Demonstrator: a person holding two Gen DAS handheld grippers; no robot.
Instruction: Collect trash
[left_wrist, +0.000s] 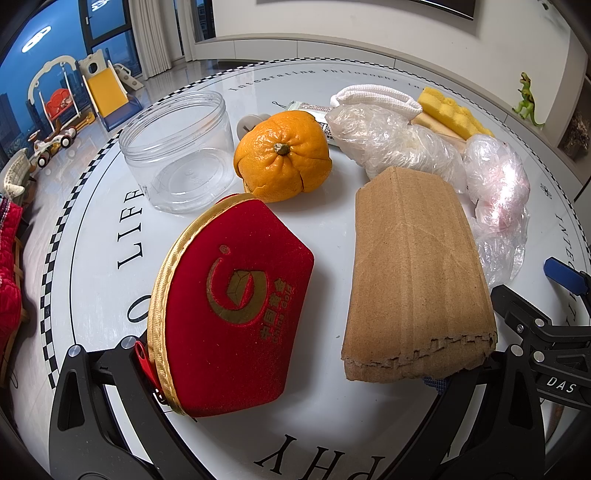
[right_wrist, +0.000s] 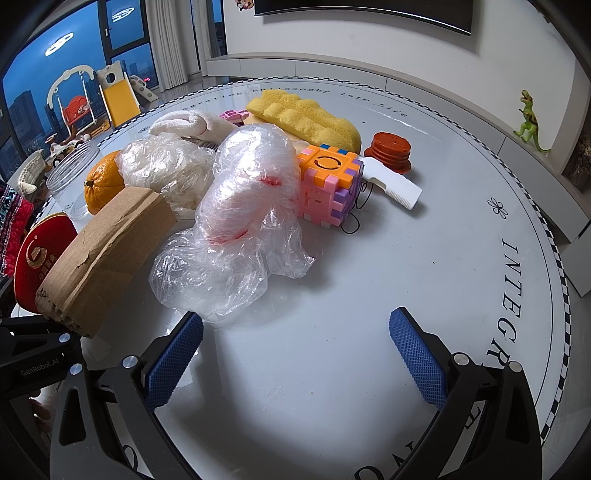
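Our right gripper (right_wrist: 295, 354) is spread wide above the white table (right_wrist: 424, 258), just short of a crumpled plastic bag (right_wrist: 236, 236). Our left gripper (left_wrist: 291, 373) is spread around a red pouch (left_wrist: 229, 295) and folded cardboard (left_wrist: 413, 280).

bench (right_wrist: 369, 295) rim print: "integrating philosophy into life". red pouch (left_wrist: 236, 295): "china gold". left hand-held gripper (right_wrist: 33, 369) body: "genrobot.ai".

Both wrist views look low, close across the table (left_wrist: 325, 229), sharing cardboard (left_wrist: 413, 273).
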